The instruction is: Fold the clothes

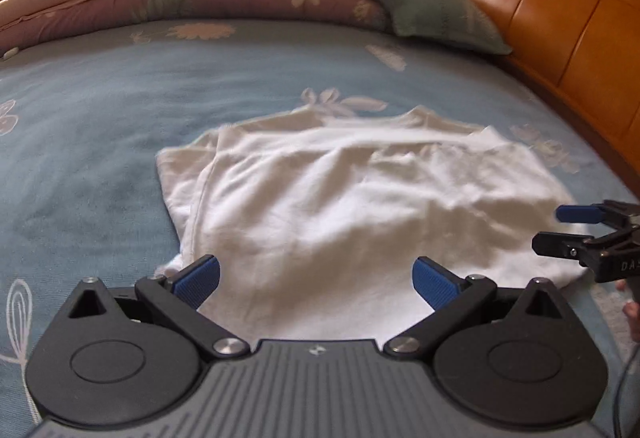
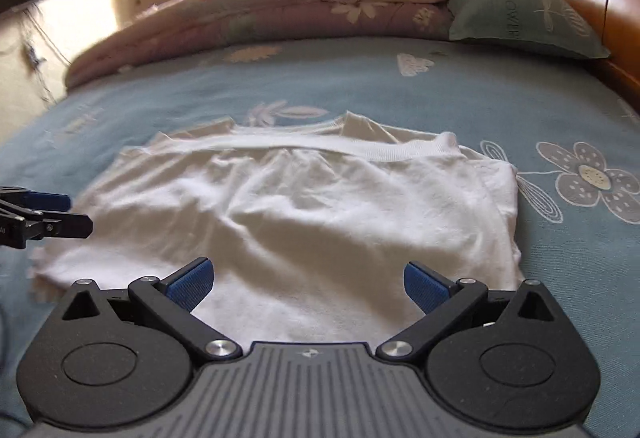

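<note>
Tongs first: in the left wrist view, the left tongs (image 1: 316, 278) stand apart, empty, over the near hem of a white shirt (image 1: 340, 198) spread on the bed (image 1: 100, 118). Its sides already look turned in; the right tongs (image 1: 560, 228) sit at 3 o'clock, also apart. In the right wrist view, the right tongs (image 2: 308, 280) gape over the same hem, the collar at 12 o'clock. Probably a hem-to-collar fold fits here, or smoothing after one; I cannot tell. Open bed lies all round.
</note>
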A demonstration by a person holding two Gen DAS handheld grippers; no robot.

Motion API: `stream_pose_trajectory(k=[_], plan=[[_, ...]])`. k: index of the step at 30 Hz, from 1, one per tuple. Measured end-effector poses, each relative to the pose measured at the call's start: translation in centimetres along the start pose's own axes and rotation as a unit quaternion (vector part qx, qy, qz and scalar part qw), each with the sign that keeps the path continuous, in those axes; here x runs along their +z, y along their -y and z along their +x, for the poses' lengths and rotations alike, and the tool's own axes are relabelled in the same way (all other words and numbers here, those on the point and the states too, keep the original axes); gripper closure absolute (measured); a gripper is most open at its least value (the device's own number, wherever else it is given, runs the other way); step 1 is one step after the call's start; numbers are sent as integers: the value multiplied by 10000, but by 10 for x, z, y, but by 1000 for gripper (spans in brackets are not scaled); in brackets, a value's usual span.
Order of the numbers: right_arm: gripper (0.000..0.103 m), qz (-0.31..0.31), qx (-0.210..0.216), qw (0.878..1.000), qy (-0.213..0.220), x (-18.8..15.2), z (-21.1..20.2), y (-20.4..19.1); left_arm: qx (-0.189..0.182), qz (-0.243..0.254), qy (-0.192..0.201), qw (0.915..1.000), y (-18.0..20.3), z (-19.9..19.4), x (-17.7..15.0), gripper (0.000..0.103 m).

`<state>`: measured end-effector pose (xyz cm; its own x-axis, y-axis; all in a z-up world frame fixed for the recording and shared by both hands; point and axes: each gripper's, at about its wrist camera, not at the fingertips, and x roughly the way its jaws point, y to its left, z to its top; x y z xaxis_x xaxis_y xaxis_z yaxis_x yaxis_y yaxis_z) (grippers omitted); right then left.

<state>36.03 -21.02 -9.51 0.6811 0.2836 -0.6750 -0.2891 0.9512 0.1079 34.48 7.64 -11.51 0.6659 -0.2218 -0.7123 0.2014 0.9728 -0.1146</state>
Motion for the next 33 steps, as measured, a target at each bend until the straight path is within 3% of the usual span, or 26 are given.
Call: stream_pose_trajectory(k=[2,4,6,9,12,17,20,22,26,29,33], plan=[[0,-160,-161,9997,-131,-10,8,-9,193,75,-82,9998,3,7,-10,1],[0,-326,-303,9988,-181,-25,11,-12,342,346,72,9988,9,-4,-30,1],[0,-356,-255,9990,12,-36,5,-8,291,378,58,9988,12,-15,-38,1],[0,-277,-98,9996,-47,-33,-1,-1,153,449,-42,9989,10,-21,-25,1],[0,-105,247,9994,201,-18,-12,8,11,392,322,9987,4,-24,5,1],[0,-141,64,9984,544,18,-4,24,-264,86,501,9984,-8,10,52,1],[0,153,109,9987,476,25,12,44,-342,-236,288,9987,-20,38,58,1],[0,396,91,9986,352,22,24,60,-147,-502,87,9986,-33,50,49,1],[0,552,229,9973,435,10,21,80,-395,-684,195,9967,-53,37,37,3],[0,582,298,9968,458,11,13,84,-246,-581,336,9974,-52,20,43,3],[0,567,336,9967,483,16,13,82,-474,-414,490,9968,-44,21,58,3]])
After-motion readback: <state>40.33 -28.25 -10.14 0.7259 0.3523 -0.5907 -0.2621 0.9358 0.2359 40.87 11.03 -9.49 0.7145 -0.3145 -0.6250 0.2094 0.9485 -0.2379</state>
